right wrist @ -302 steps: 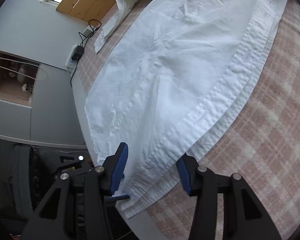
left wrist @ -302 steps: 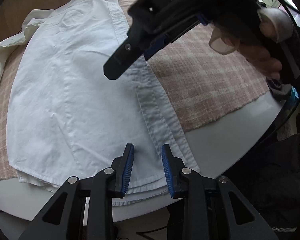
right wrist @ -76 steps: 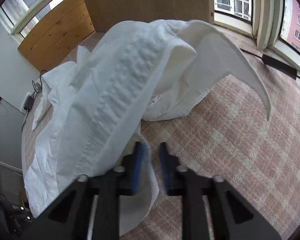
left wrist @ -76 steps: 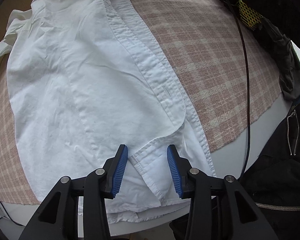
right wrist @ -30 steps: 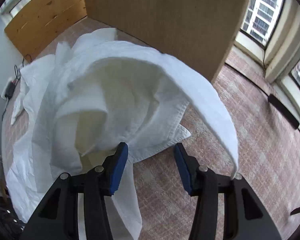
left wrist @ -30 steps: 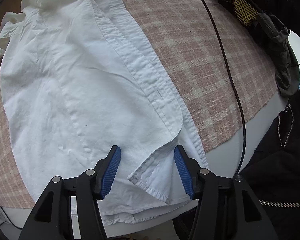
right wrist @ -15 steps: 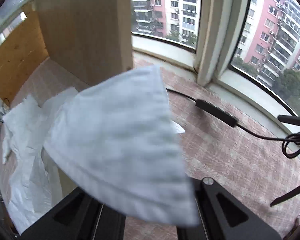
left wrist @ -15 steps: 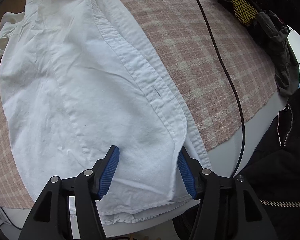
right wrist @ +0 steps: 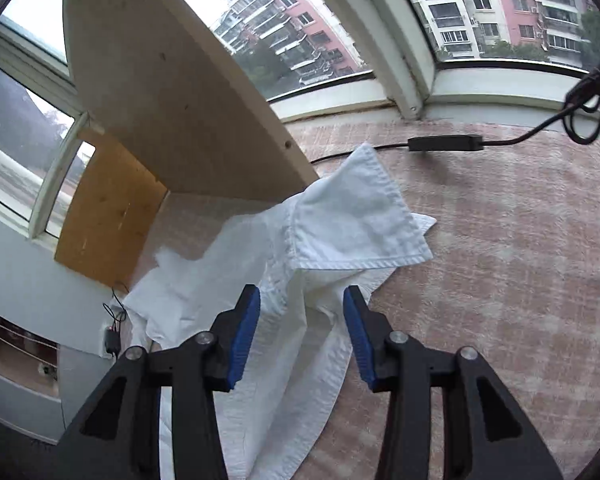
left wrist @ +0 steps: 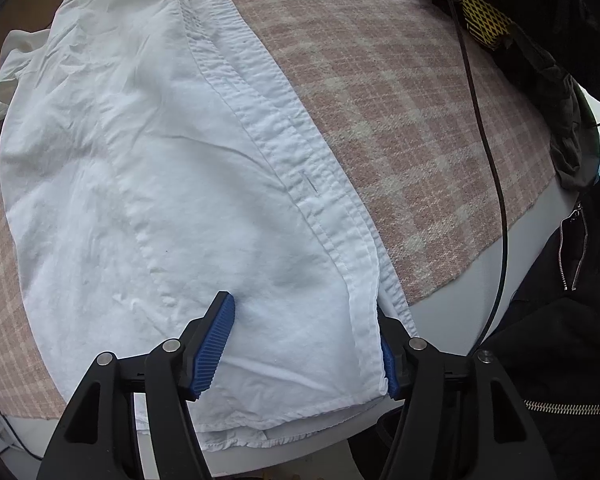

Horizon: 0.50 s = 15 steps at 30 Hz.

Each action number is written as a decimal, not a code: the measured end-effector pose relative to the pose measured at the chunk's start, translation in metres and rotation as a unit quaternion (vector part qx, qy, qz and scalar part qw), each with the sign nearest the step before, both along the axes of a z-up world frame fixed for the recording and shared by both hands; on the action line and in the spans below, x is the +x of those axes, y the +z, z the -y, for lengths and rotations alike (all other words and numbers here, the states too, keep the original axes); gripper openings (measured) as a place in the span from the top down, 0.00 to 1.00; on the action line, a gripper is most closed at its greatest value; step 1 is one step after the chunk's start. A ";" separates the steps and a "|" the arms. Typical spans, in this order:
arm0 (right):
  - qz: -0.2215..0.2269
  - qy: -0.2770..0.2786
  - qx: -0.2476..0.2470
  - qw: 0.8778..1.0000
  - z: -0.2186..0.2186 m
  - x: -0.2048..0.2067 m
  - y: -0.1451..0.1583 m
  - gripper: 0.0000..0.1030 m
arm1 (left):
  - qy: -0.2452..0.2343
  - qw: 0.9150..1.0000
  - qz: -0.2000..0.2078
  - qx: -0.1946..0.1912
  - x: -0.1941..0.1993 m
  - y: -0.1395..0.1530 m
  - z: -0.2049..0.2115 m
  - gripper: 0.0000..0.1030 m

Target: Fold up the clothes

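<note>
Shirt (left wrist: pixel 148 184) lies flat on the pink plaid cloth (left wrist: pixel 400 92) covering your counter, its collar (right wrist: pixel 360 220) spread at the far end. Your left tool (left wrist: pixel 304 344) straddles the hem, jaws opening, gripping nothing. Your right tool (right wrist: pixel 300 332) is opening above the placket, released.

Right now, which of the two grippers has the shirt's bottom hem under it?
The left gripper: its jaws, opening, straddle the white shirt just above the hem at the table edge. The right gripper, also opening, hovers by the collar instead.
</note>
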State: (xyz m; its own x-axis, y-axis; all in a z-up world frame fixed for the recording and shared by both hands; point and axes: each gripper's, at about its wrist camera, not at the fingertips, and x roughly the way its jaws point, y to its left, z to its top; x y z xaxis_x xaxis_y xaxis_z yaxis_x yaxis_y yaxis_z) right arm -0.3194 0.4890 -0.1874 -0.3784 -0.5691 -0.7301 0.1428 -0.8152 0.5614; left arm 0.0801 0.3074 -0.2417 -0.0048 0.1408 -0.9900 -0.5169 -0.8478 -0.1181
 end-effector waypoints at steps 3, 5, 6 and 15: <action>0.002 -0.006 0.013 1.000 0.009 -0.002 -0.003 0.52 | 0.000 1.000 -0.002 -0.001 0.009 -0.002 -0.010 0.42; -0.008 -0.011 0.006 1.000 0.009 -0.004 0.001 0.52 | 0.000 1.000 -0.002 -0.001 0.011 -0.002 -0.014 0.42; -0.020 -0.004 0.003 1.000 0.010 -0.001 0.004 0.57 | 0.000 1.000 -0.002 -0.001 0.012 -0.002 -0.015 0.42; -0.062 0.022 0.166 0.984 0.043 -0.041 0.000 0.96 | -0.003 1.000 -0.005 0.003 0.022 -0.010 0.002 0.40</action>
State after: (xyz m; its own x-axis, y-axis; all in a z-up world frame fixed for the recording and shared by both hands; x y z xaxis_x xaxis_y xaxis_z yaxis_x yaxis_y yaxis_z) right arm -0.3605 0.4462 -0.1869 -0.4564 -0.3244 -0.8285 0.2331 -0.9422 0.2406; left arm 0.1016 0.3054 -0.2521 -0.0128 0.1476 -0.9890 -0.5239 -0.8434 -0.1191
